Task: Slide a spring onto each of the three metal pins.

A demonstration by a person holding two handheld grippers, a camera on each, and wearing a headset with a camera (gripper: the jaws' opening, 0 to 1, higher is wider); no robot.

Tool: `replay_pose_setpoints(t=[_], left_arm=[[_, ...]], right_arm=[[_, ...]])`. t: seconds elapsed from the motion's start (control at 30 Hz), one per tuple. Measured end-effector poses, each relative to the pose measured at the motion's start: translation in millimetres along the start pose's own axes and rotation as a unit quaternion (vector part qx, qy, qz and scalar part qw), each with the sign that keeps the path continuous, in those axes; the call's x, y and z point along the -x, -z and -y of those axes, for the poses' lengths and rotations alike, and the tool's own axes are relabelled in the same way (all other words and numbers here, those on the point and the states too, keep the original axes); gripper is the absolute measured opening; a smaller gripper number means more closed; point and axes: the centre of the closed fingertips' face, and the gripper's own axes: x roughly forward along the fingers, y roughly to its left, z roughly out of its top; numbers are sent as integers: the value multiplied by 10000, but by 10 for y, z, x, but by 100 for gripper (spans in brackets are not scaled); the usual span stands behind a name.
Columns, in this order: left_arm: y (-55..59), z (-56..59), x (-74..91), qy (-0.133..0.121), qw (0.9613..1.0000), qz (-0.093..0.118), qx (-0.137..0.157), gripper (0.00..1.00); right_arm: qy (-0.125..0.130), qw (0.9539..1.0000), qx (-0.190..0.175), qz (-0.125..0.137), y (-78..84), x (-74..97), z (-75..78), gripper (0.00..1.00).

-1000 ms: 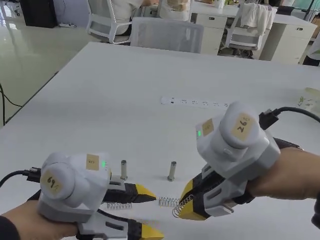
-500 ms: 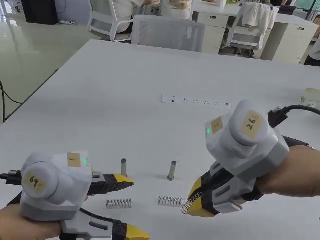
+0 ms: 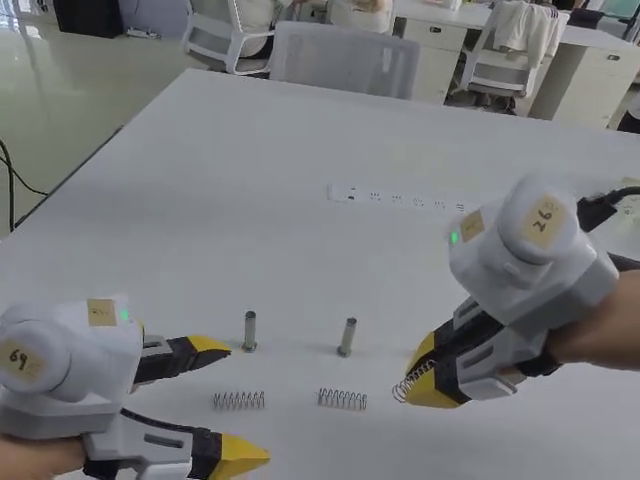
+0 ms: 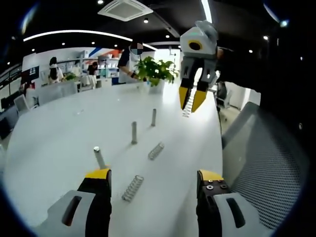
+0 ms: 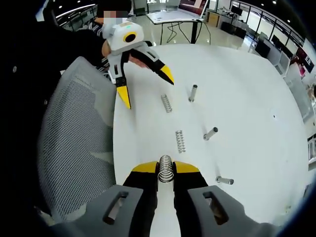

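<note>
Fingers (image 5: 144, 168) of right gripper (image 3: 428, 378) tight on a spring (image 5: 166, 174), of left gripper (image 4: 155, 175) wide apart, empty

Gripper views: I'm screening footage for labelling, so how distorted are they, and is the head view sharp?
Left gripper view: strong fisheye curves the table edge, ceiling lights glare, loose springs stay readable. Right gripper view: same curving, the gripped spring is crisp. Head view: undistorted, soft even light, metal pin sharp.
</note>
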Motion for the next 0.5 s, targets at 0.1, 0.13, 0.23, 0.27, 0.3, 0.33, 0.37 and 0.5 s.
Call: replay_pose_setpoints(t=[0.1,0.13,0.23,0.27,0.3,0.33,0.37,0.5], left_arm=[[8,-48,30,-114,9999,38,52,67],[8,-58,42,-139,9999,54,67,67],[-1,-85,59,-222,9997,93,59,69],[1,-92,61,-236,9997,93,61,69],[7,-104,64,-256,9996,86,69,70],[10,-113,66,-272,9996,82,70,70],[10,-128,68,-303,9995,89,71,70],[-4,-156,73,-361,9993,113,76,72]], right_arm=[[68,10000,-20,-52,33,51,71,8],[102,9999,-28,-77,51,74,105,8],[169,9998,-52,-132,93,137,187,8],[200,9997,-58,-153,107,157,217,8],[249,9995,-69,-177,125,188,264,8],[277,9994,-85,-194,136,210,292,8],[327,9992,-87,-224,152,245,334,8],[450,9985,-125,-302,200,336,459,8]])
